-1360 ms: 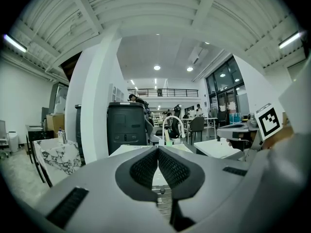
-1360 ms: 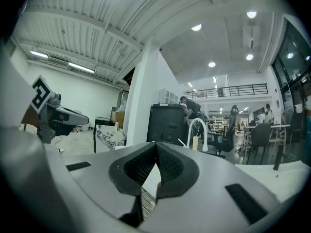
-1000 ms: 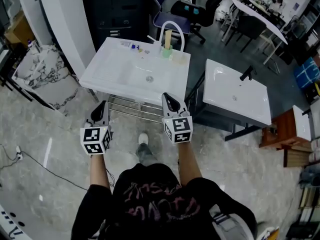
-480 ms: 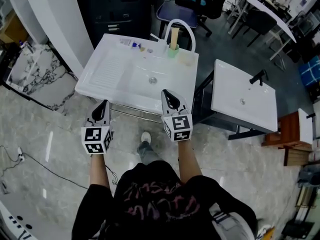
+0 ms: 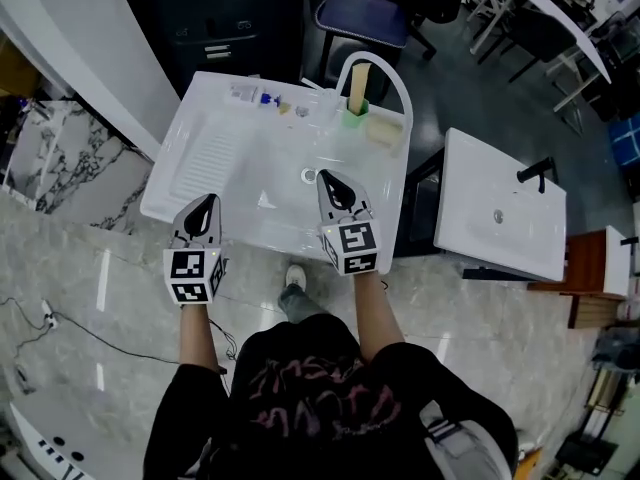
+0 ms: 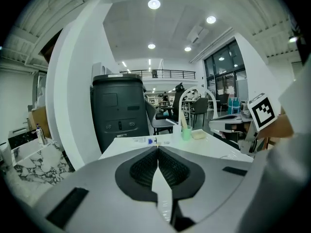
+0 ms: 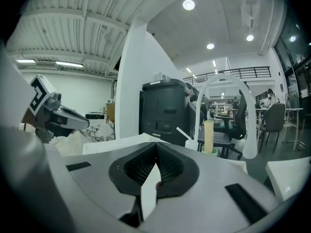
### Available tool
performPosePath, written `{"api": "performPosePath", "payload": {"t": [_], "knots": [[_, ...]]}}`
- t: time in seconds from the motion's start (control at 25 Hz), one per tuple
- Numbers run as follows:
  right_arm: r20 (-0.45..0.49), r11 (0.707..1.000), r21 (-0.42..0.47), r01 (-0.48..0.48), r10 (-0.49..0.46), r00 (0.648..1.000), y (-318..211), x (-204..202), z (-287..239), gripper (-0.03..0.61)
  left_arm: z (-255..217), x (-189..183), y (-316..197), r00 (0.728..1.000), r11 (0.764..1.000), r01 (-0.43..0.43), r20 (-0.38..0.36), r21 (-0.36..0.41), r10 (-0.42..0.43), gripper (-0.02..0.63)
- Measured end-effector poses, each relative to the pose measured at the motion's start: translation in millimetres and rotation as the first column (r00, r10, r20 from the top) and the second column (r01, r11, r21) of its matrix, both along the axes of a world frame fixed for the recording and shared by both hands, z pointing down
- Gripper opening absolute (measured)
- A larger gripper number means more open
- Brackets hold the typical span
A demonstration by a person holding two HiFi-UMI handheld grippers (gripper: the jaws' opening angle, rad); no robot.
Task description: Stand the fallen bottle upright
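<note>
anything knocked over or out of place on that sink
Yes: a small bottle with a blue cap lies on its side on the sink's back ledge, left of the faucet. The cup by the faucet stands upright. Nothing looks spilled.

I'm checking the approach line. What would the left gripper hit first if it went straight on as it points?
Likely the bottle lying on the sink's back ledge, dead ahead of the left gripper; pointing slightly down, it may touch the ribbed deck first.
</note>
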State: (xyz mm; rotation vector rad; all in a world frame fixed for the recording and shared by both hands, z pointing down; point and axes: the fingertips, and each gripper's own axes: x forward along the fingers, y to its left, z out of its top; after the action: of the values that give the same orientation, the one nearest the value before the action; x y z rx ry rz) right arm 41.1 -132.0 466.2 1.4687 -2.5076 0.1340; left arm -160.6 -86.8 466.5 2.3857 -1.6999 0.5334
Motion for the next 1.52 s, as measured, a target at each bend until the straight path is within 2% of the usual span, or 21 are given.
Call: {"api": "performPosePath", "payload": {"t": [0.24, 0.48, 0.68, 0.92, 1.08, 1.32, 1.52], "knots": [[-0.009, 0.999, -0.036, 0.011, -0.011, 1.000, -55, -4, 17, 0.012, 9, 4, -58, 0.999, 0.999, -0.021, 0.029, -0.033, 0.022, 0.018], [-0.022, 0.998, -0.054, 0.035, -0.036, 0.999, -79, -9, 26, 0.012, 10, 7, -89, 0.998, 0.999, -0.030, 0.052, -0.042, 0.033, 0.018], [0.036, 0.998, -0.063, -0.007, 0.009, 0.999, -100, -2, 25, 0.012, 5, 10, -118, 0.995, 0.997, -0.075, 0.058, -0.031, 0.077, 0.018], [-0.007, 0.993, -0.077, -0.087, 0.087, 0.996, -123, 2, 31, 0.014, 14, 10, -158, 0.987, 0.987, -0.153, 0.040, -0.049, 0.155, 0.018], [-0.032, 0.986, -0.091, -0.137, 0.134, 0.990, -136, -4, 35, 0.013, 22, 9, -185, 0.974, 0.974, -0.219, 0.039, -0.064, 0.222, 0.018], [-0.008, 0.973, -0.111, -0.200, 0.201, 0.980, -153, -8, 47, 0.013, 39, 8, -222, 0.945, 0.944, -0.312, 0.064, -0.103, 0.319, 0.018], [-0.020, 0.956, -0.141, -0.257, 0.257, 0.966, -167, -4, 64, 0.013, 58, 18, -253, 0.897, 0.902, -0.402, 0.133, -0.156, 0.422, 0.018]]}}
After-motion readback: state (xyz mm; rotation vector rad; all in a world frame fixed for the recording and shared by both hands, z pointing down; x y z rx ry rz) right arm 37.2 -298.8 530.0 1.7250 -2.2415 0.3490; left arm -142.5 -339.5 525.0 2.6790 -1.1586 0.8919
